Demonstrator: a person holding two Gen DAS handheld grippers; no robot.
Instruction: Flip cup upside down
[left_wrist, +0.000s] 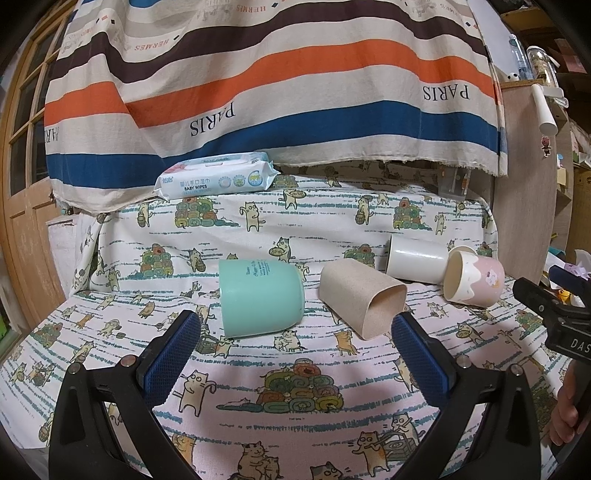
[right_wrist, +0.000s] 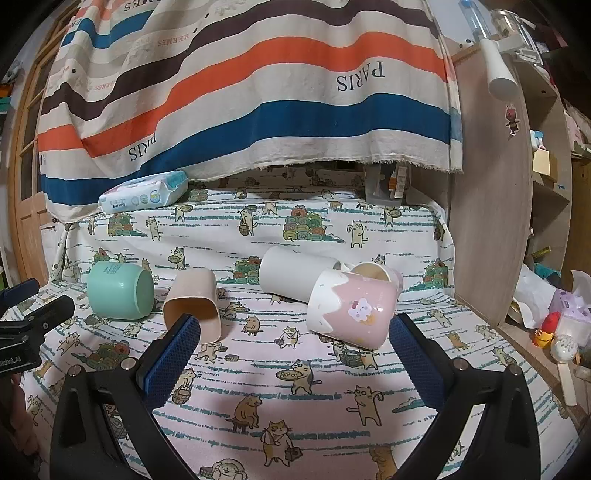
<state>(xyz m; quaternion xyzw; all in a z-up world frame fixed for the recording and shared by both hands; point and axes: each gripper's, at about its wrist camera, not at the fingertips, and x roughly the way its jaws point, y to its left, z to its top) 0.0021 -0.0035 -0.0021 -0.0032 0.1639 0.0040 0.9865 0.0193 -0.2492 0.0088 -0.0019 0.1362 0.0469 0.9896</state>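
Several cups lie on their sides on the cat-print cloth. In the left wrist view, a mint green cup (left_wrist: 260, 297) lies just ahead of my open left gripper (left_wrist: 295, 325), with a beige squarish cup (left_wrist: 360, 297), a white cup (left_wrist: 419, 264) and a pink-and-white cup (left_wrist: 472, 280) to its right. In the right wrist view, the pink-and-white cup (right_wrist: 351, 308) lies just ahead of my open right gripper (right_wrist: 295, 328), leaning against the white cup (right_wrist: 295, 275). The beige cup (right_wrist: 194, 304) and green cup (right_wrist: 120, 291) lie to the left. Both grippers are empty.
A pack of baby wipes (left_wrist: 218, 179) lies at the back left under a hanging striped cloth (left_wrist: 258, 92). A wooden shelf panel (right_wrist: 491, 203) stands along the table's right edge, with clutter beyond it. The other gripper shows at each view's side (left_wrist: 554, 314) (right_wrist: 29, 325).
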